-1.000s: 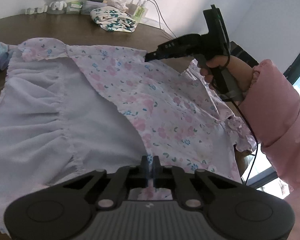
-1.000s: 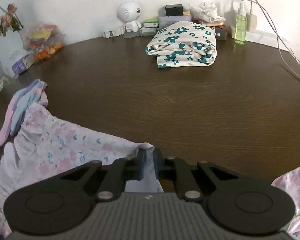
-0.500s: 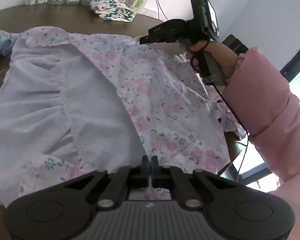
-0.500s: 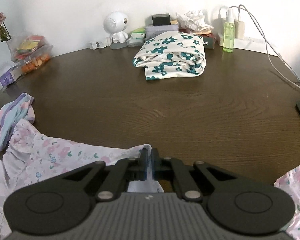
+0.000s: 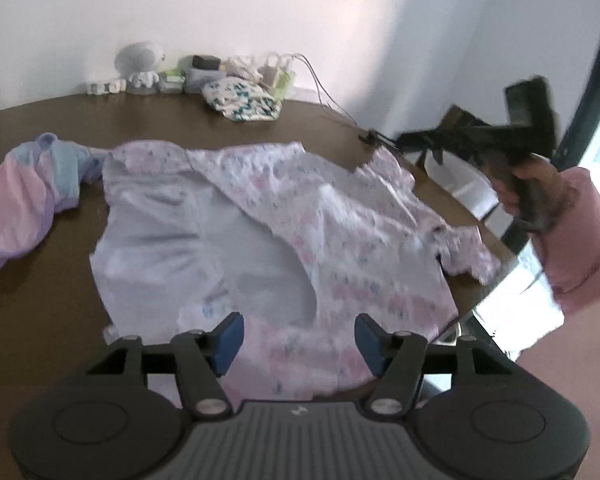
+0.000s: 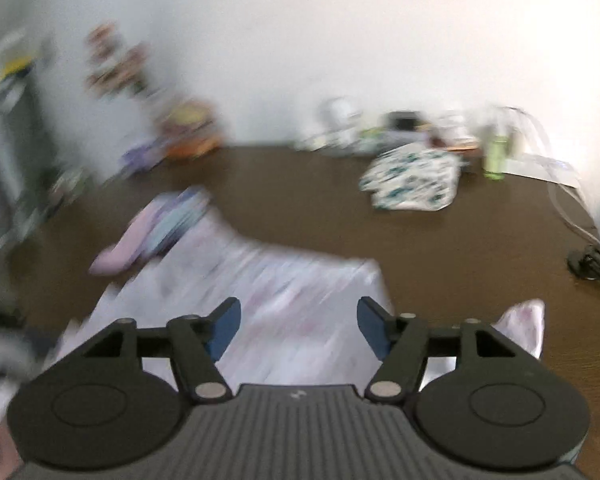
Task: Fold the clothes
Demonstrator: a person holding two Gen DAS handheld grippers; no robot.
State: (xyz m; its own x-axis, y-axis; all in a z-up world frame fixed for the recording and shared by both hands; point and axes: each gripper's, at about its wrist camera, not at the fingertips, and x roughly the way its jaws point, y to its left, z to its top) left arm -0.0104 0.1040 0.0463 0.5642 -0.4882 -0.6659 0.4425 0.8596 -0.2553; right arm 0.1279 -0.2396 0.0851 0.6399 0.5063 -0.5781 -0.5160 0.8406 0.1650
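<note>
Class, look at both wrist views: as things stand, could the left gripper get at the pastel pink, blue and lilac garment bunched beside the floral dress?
Probably yes. The pastel garment lies uncovered on the table, with bare wood around it. The left gripper has nothing between its opening fingers. It would only need to cross over the floral dress.

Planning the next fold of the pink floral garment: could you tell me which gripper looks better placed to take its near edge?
Left, probably: the left gripper hangs opening, empty, right over the floral garment near edge; the right gripper is off its far corner.

The floral dress (image 5: pixel 320 216) is spread half-folded on the worktop (image 5: pixel 52 280), left gripper (image 5: pixel 299 338) jaws opening above its hem, nothing pinched.
</note>
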